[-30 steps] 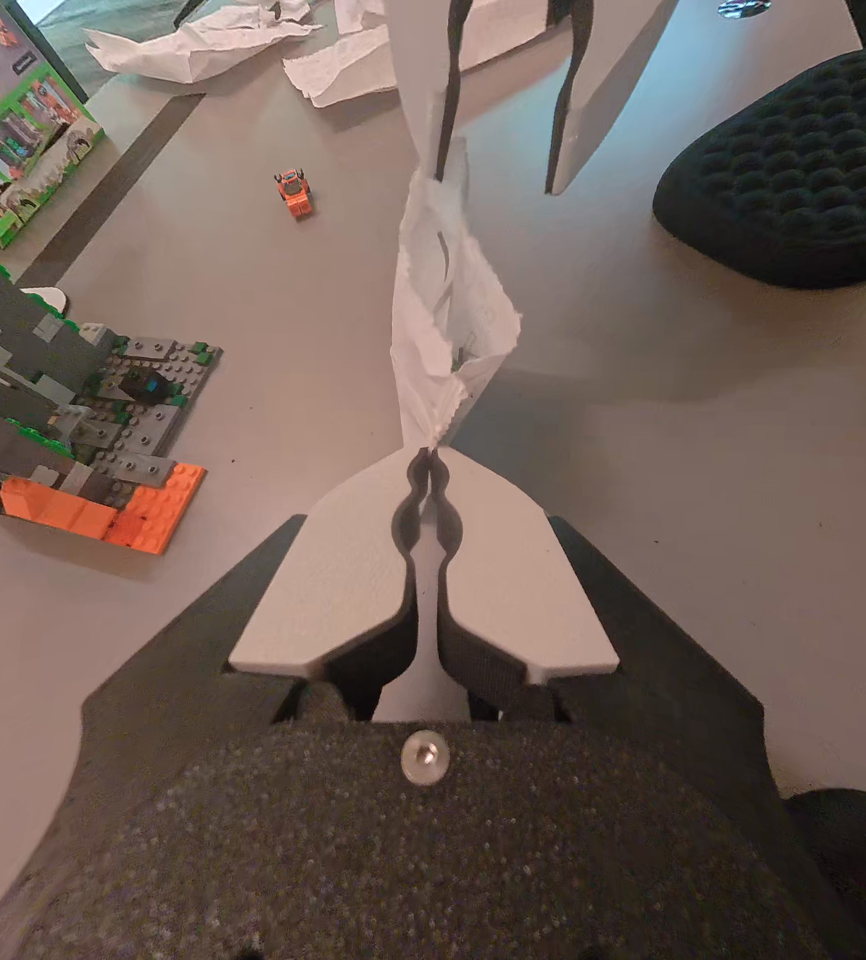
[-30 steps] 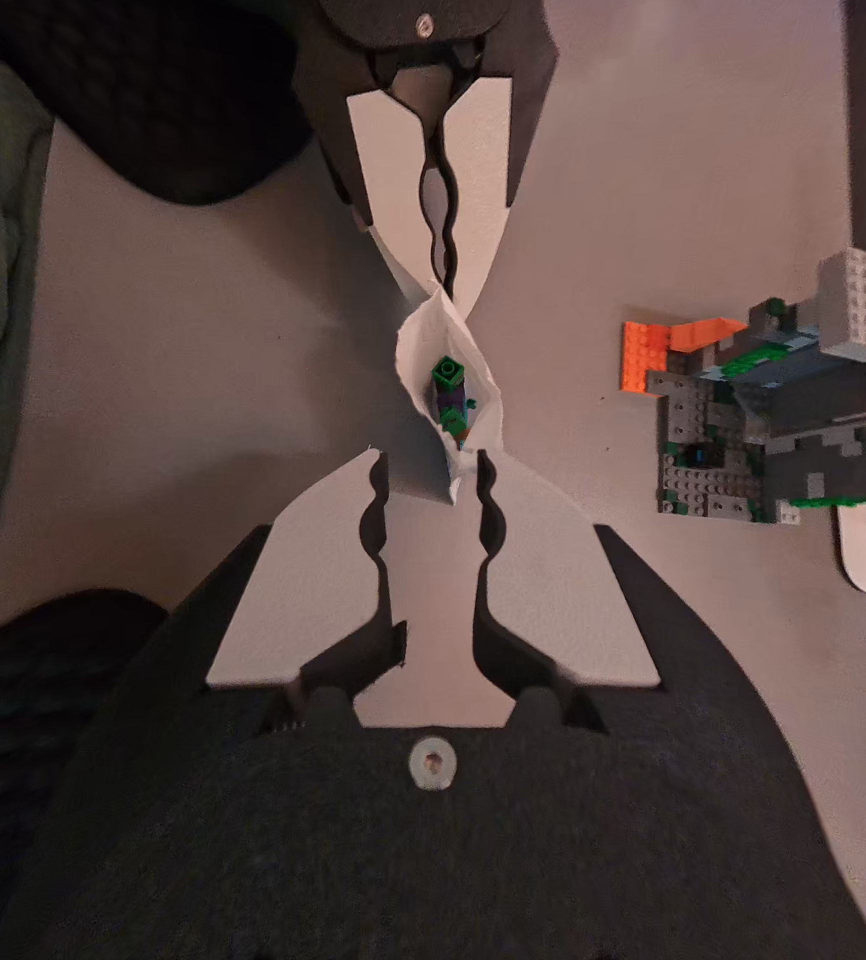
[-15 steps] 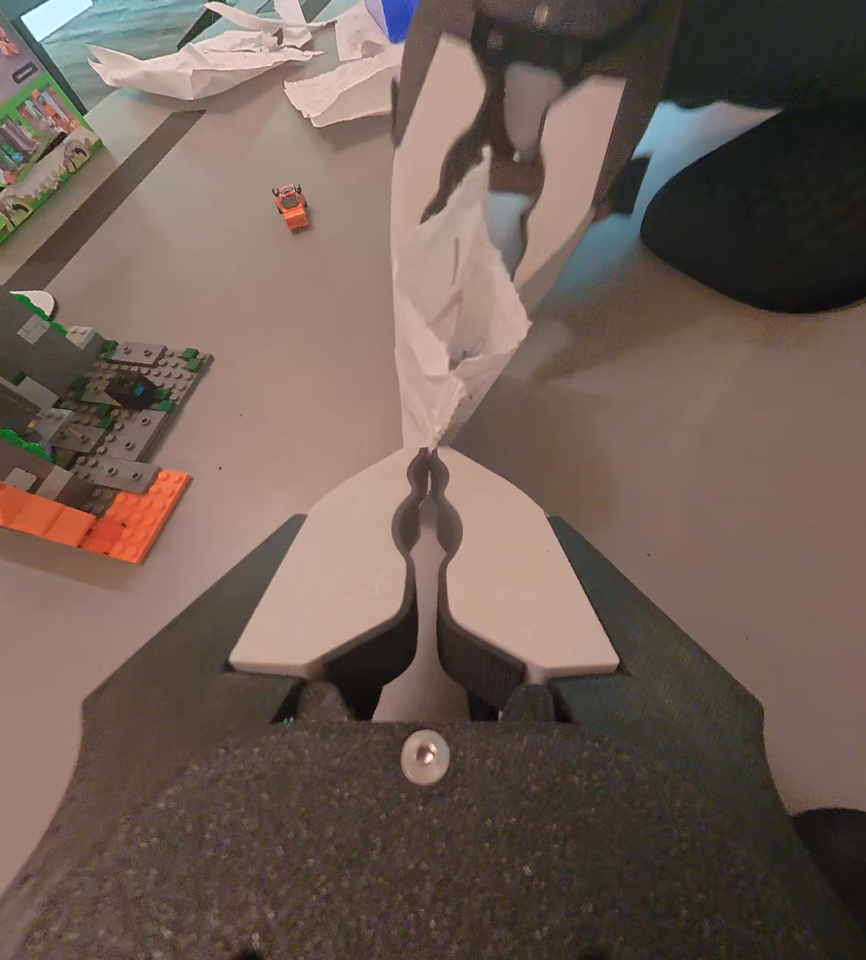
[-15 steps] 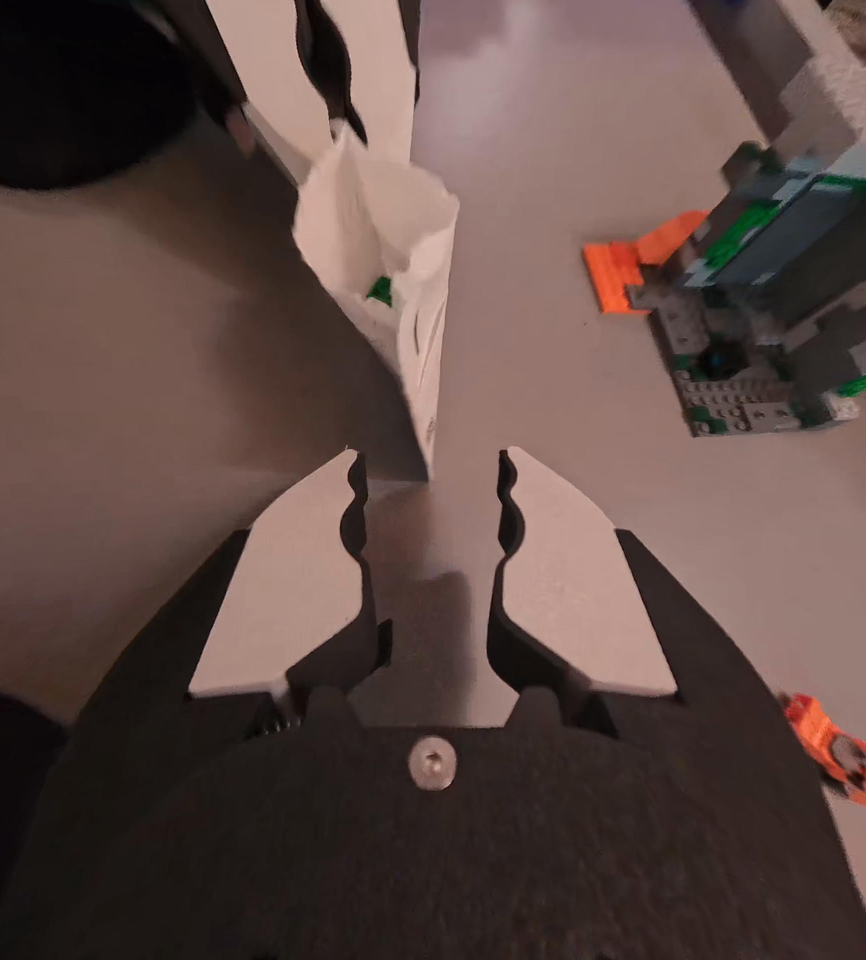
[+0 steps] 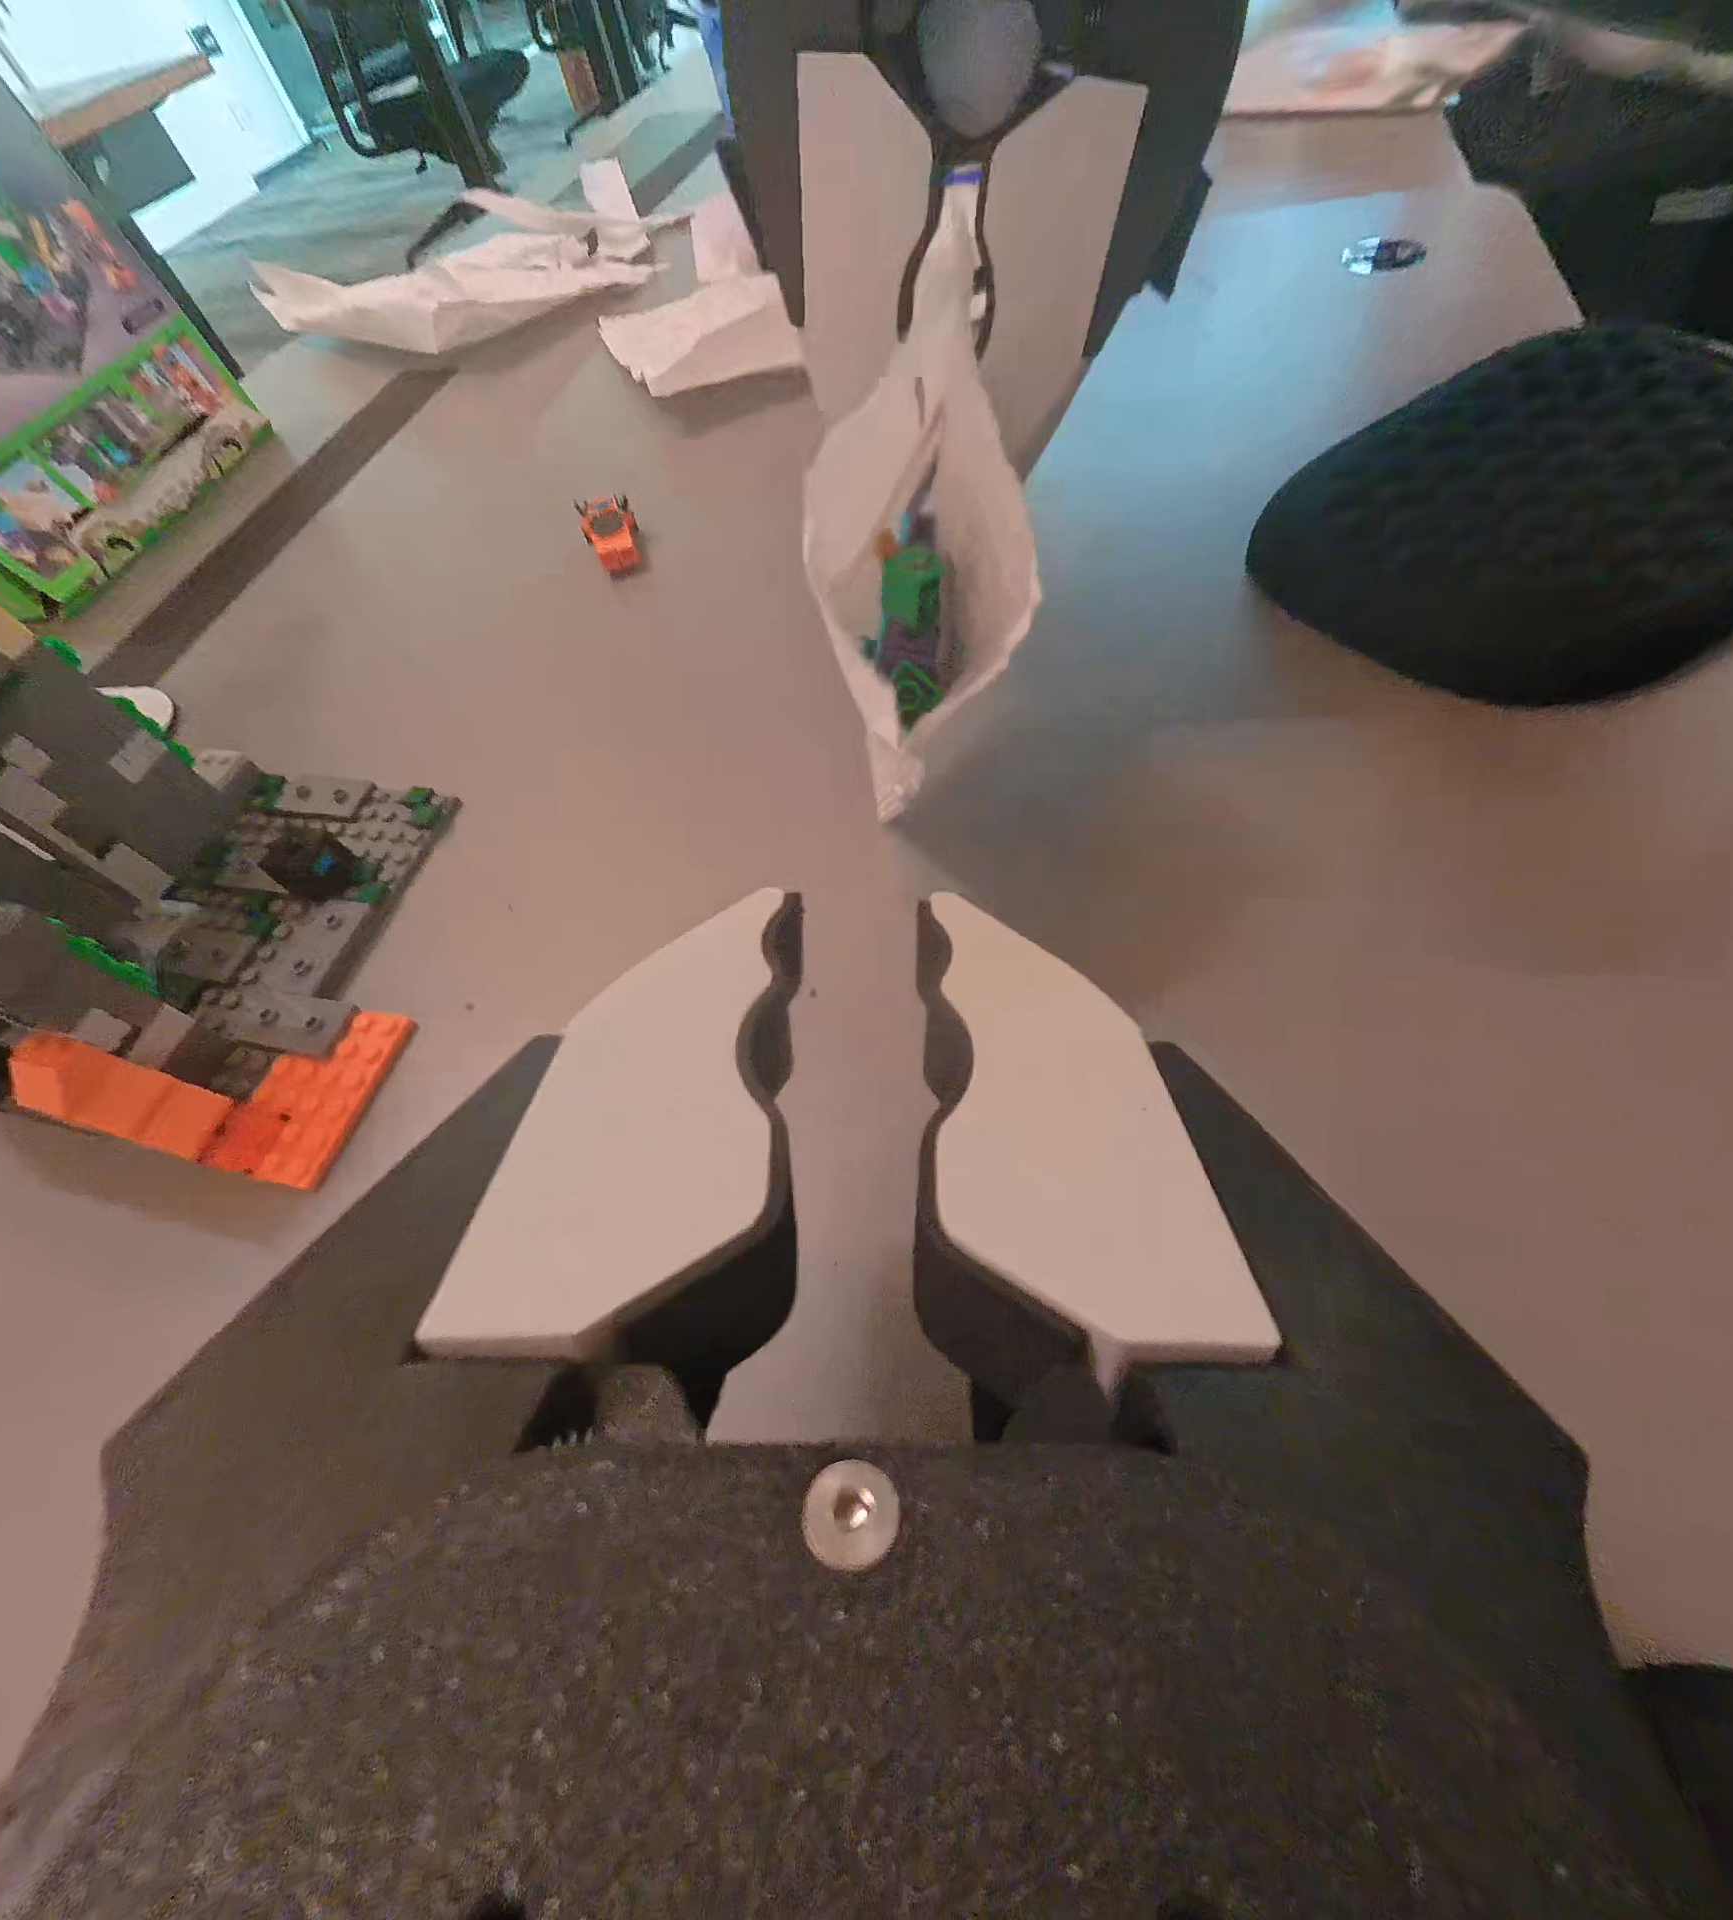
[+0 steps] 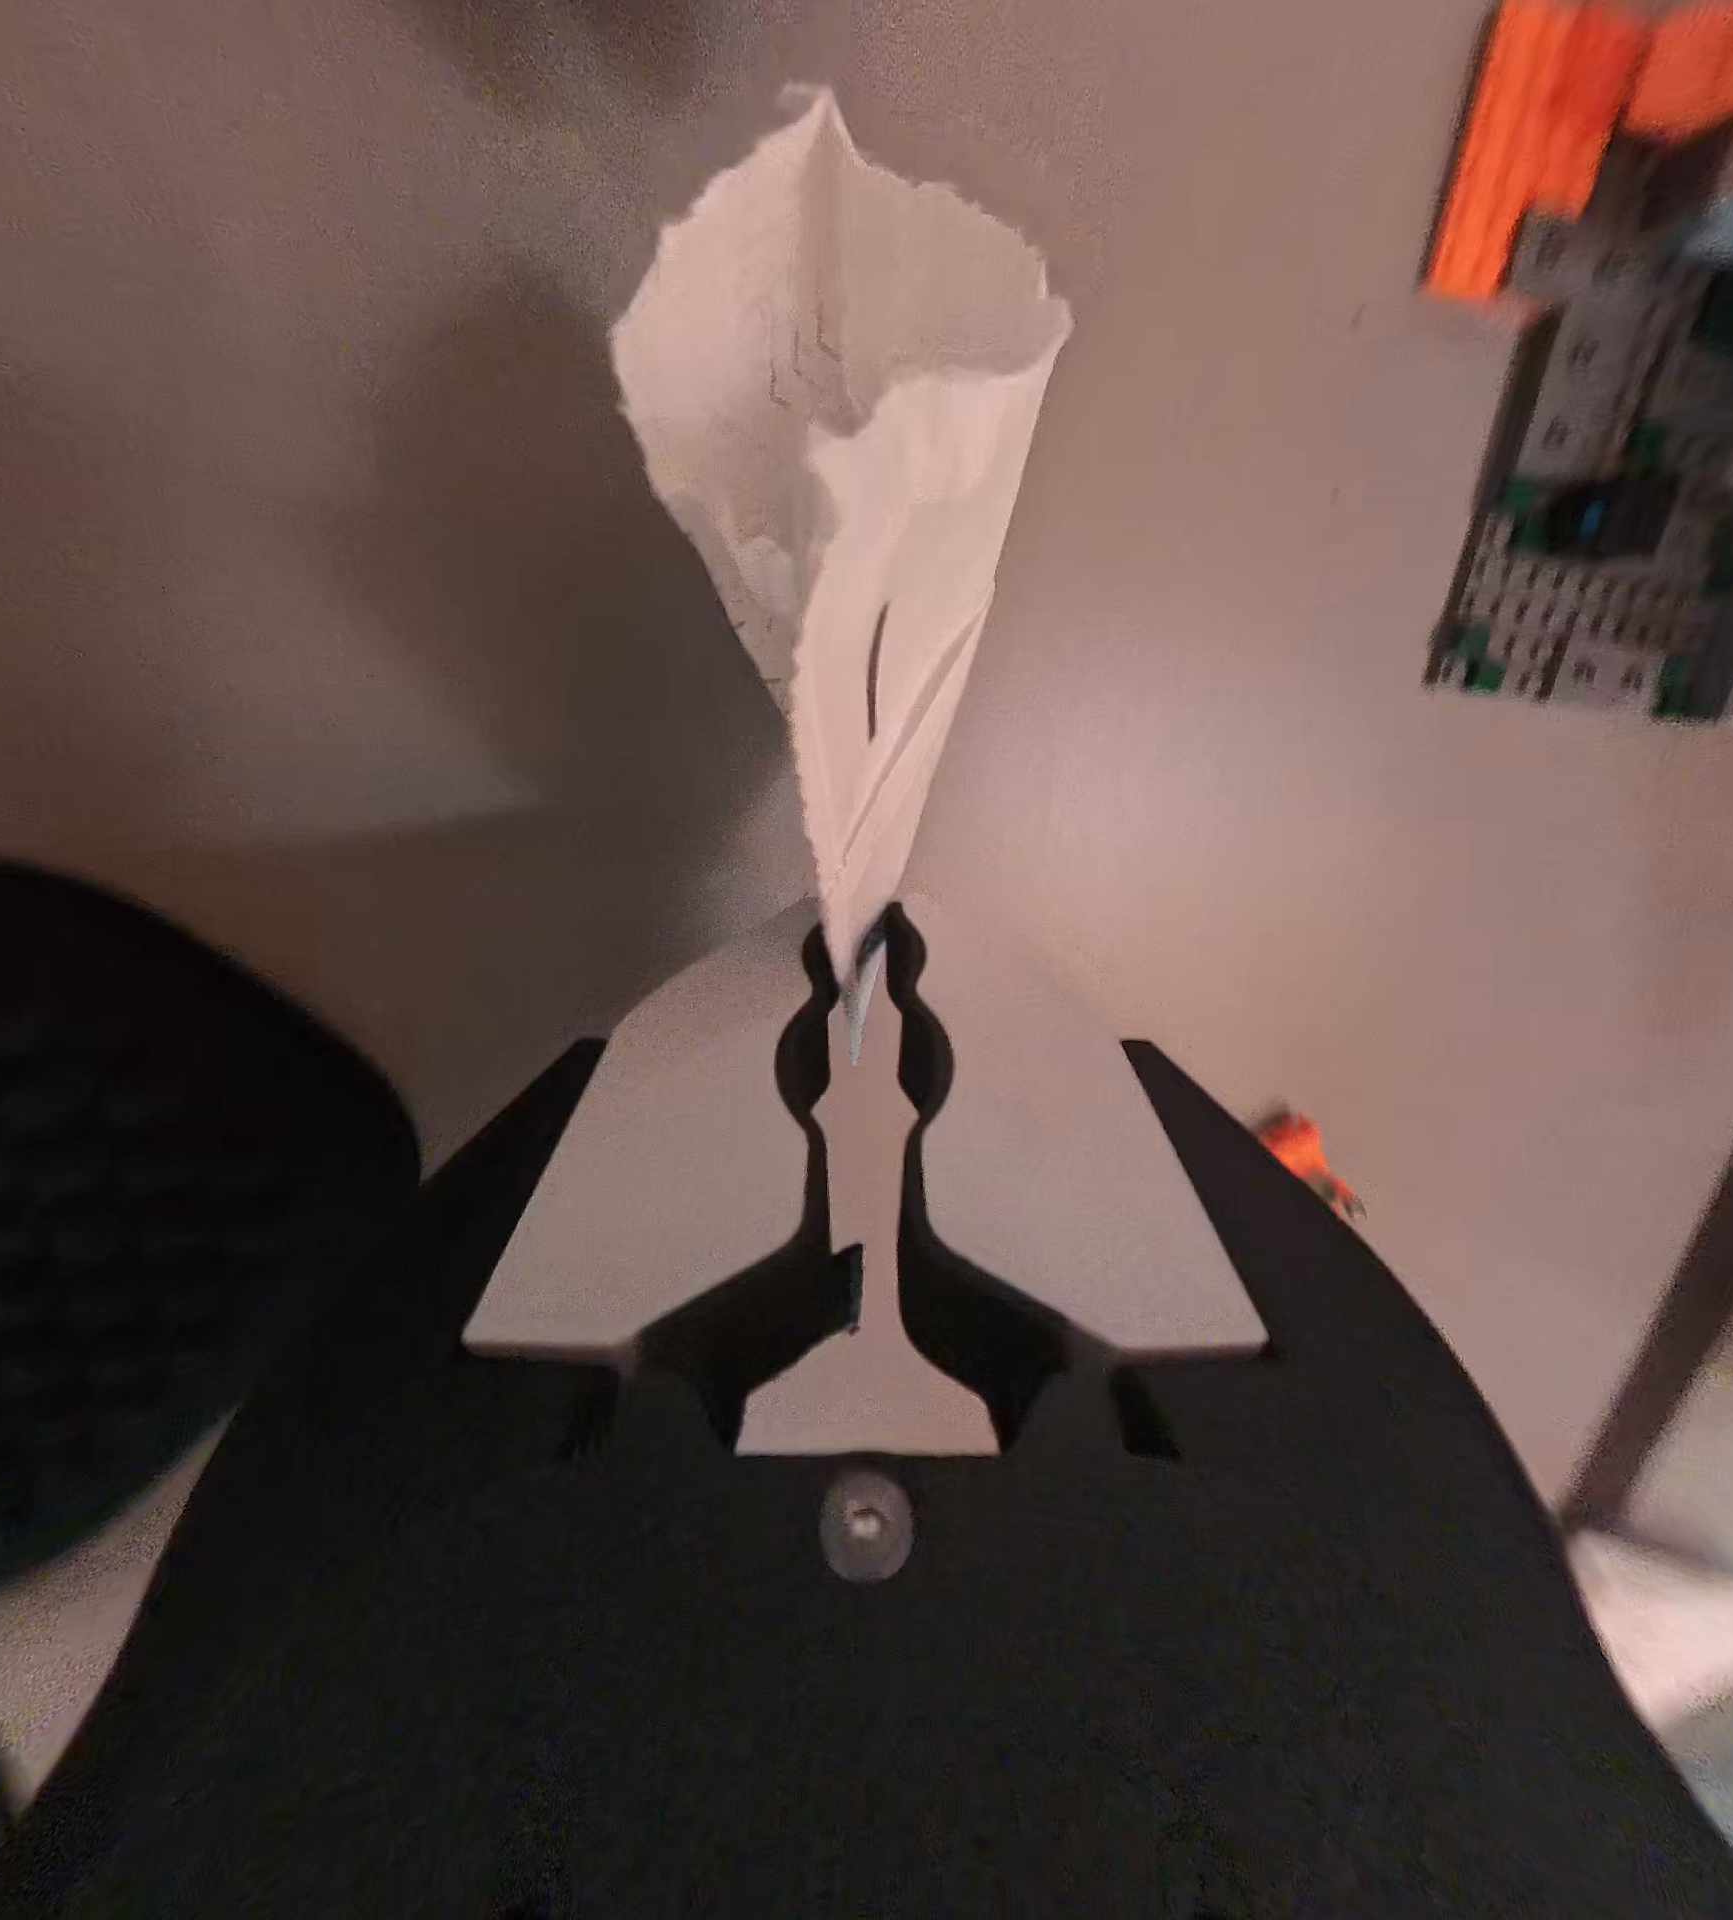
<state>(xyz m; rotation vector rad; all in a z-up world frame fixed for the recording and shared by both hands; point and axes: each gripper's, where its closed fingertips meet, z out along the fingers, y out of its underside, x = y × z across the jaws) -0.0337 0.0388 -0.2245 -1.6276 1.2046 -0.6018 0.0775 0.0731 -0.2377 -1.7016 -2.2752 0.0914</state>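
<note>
My left gripper [image 5: 854, 906] has let go, its jaws now parted over bare table [image 5: 1361, 1039]; the white paper bag [image 5: 919, 582] of small green bricks, upper centre of the frame, has passed to my right gripper [image 6: 864, 920], jaws clenched on its corner

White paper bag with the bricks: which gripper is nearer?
Right. The right gripper pinches a corner of the white paper bag; the left gripper is open, apart from its other end.
</note>
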